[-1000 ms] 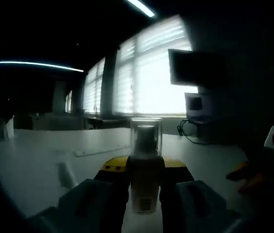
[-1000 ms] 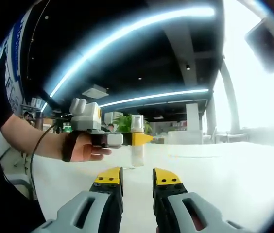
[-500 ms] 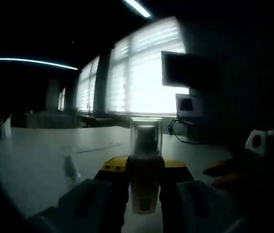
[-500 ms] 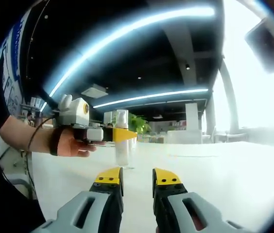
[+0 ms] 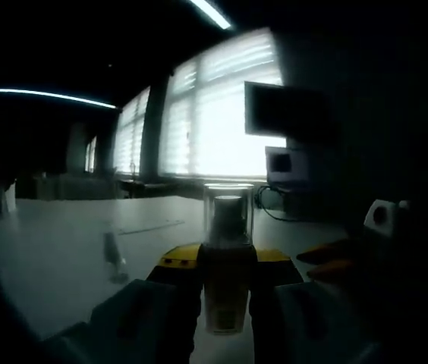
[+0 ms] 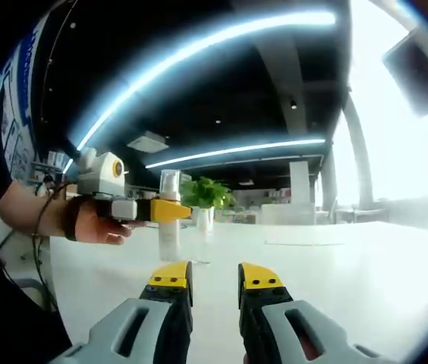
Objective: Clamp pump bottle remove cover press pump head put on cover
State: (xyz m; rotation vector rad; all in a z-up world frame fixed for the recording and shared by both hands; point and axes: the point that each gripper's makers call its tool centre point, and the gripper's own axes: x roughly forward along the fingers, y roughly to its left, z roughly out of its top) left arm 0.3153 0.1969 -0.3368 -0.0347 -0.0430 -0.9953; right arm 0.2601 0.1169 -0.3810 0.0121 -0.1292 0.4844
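Left hand-held gripper [image 5: 225, 269] is clamped on the pump bottle [image 5: 225, 292], jaws pinching the body low. That leaves the clear cover [image 5: 228, 214] and the pump head under it fully exposed above the yellow tips, so the other tool has room to work. In the left gripper view the bottle stands upright dead centre, cover on.

In the right gripper view the same bottle [image 6: 170, 220] sits at about 10 o'clock from the right hand-held gripper [image 6: 214, 277], held off the white table [image 6: 350, 273] by the person's hand [image 6: 96, 226]. My read: lifted so the cover can be pulled off straight, no table drag.

Right hand-held gripper's jaws are apart with nothing between them, well apart from the bottle. Looks staged for the cover grab; cover removal not yet started.

Risk: clear cover is slick, so a shallow pinch may slip.
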